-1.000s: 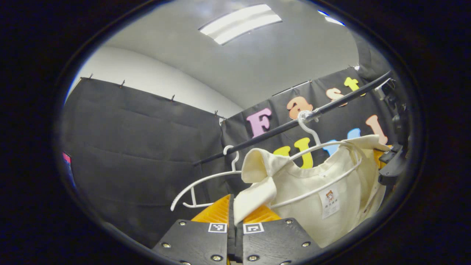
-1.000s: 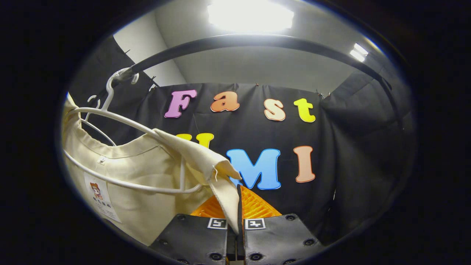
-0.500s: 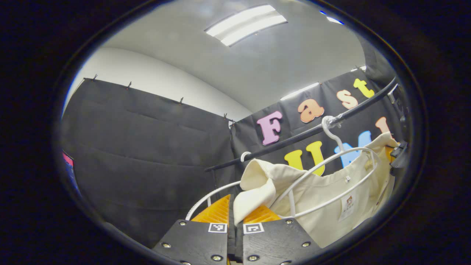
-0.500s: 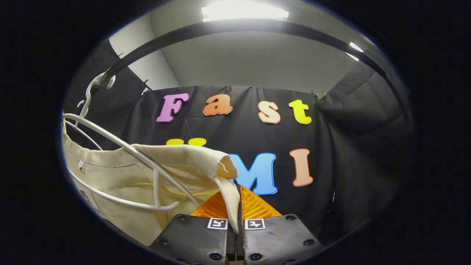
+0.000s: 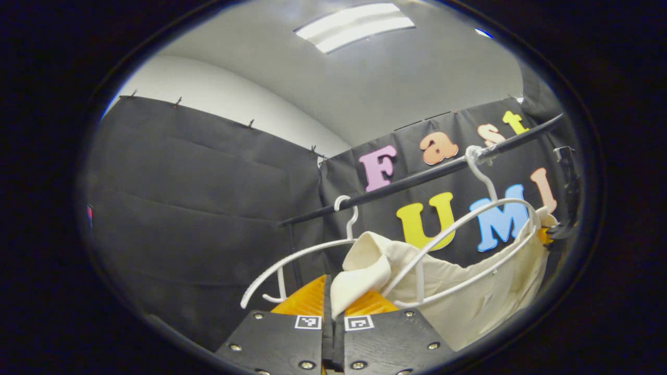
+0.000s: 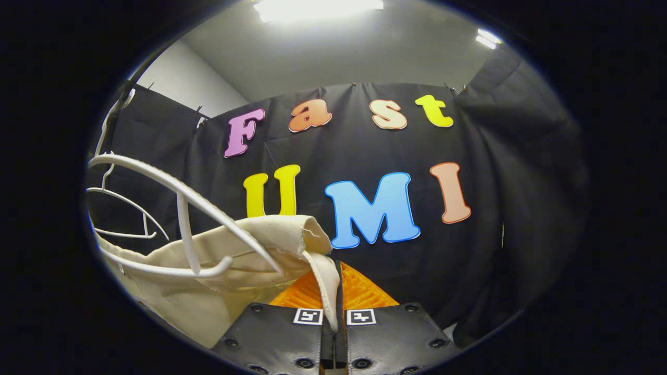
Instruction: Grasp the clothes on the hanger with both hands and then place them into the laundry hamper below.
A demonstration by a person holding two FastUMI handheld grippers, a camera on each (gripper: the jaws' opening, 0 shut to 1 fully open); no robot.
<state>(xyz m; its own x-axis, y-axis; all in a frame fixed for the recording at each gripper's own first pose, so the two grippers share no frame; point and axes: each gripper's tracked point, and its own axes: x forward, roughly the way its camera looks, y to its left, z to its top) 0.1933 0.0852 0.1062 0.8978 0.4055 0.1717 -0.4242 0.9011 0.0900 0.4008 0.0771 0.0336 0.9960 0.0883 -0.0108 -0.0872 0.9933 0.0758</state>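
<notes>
A cream garment sags below the white hanger that hooks on the black rail. One shoulder of the cloth is pinched in my left gripper, which is shut on it. In the right gripper view the garment hangs slack under the same hanger, and my right gripper is shut on its other shoulder. The hanger's bars lie bare above the cloth. At the far right edge of the left gripper view, the right gripper shows dimly.
A second, bare white hanger hangs on the rail to the left of the first; it also appears as a bare hanger in the right gripper view. Black cloth walls close in the booth on all sides.
Both grippers have pulled the garment's shoulders down off the hanger. The cloth now sags below the hanger's bars, which earlier were covered by it. The rail has left the right gripper view.
</notes>
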